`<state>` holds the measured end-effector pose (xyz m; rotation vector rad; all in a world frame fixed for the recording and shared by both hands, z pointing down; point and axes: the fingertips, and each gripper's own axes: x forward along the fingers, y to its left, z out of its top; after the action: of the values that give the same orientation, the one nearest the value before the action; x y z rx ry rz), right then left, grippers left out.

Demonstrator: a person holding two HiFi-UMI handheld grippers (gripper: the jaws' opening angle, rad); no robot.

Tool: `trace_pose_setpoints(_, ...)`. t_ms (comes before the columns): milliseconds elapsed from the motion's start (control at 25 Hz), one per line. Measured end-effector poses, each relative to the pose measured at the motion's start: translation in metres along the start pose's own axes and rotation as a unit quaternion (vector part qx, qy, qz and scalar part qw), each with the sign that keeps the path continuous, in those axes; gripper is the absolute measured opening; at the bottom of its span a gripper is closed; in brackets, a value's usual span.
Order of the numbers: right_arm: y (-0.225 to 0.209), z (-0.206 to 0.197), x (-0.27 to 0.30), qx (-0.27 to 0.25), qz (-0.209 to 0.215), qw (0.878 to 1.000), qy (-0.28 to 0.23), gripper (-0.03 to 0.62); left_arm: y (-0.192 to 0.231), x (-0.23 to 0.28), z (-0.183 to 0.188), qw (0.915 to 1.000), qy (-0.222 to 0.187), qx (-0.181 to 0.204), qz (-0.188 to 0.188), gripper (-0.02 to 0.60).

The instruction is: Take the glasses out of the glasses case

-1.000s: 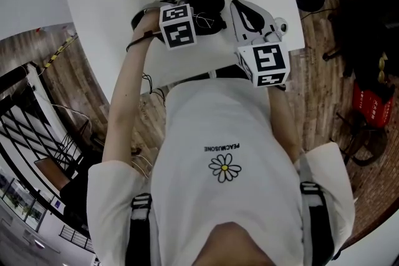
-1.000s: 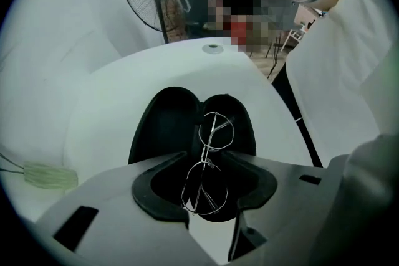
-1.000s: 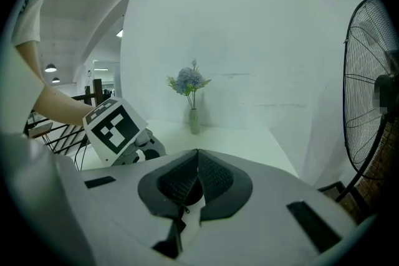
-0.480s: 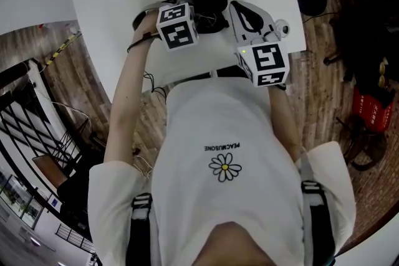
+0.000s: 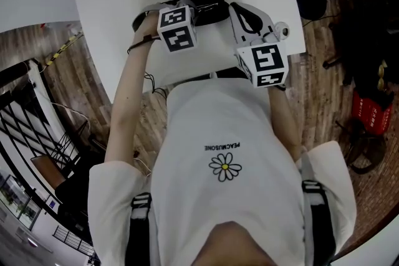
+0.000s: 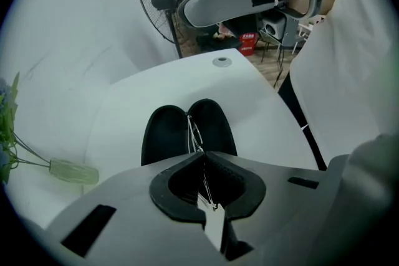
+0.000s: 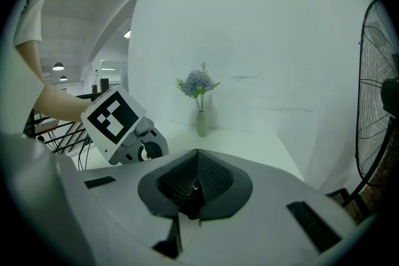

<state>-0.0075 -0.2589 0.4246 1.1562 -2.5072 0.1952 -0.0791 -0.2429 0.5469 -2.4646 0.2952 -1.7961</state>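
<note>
My left gripper (image 6: 201, 157) has just been closing, and now its jaws are clamped on the thin metal wire glasses (image 6: 194, 133). The wire runs from my jaws to the middle of the black oval glasses case (image 6: 163, 134), which lies on the white table (image 6: 255, 93). My right gripper (image 7: 197, 159) holds nothing; its jaws are together, near the case.

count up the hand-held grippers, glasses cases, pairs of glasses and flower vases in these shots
hand-held grippers: 2 (left hand-held gripper, right hand-held gripper)
glasses case: 1
glasses: 1
flower vase: 1
total: 5
</note>
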Motion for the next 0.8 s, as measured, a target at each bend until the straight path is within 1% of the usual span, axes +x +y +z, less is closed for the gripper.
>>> trace_pose_setpoints(320,0.0,0.001,0.0,-0.003,-0.002,1.0,-0.004,0.009,0.007,-0.01,0.003,0.9998,-0.01,0.0,0.018,0.021)
trace_pose_setpoints(520,0.0,0.002,-0.001,-0.003,-0.003,1.0,-0.006,0.009,0.013,-0.02,0.009,0.9993,-0.016,0.008,0.034,0.02)
trace_pose_setpoints(640,0.001,0.004,-0.001,-0.007,-0.002,1.0,-0.007,0.009,0.023,-0.031,0.015,0.9979,-0.024,0.013,0.059,0.02)
trace_pose_setpoints(800,-0.001,0.01,-0.001,-0.01,-0.004,1.0,-0.009,0.009,0.043,-0.054,0.027,0.9935,-0.042,0.017,0.105,0.02)
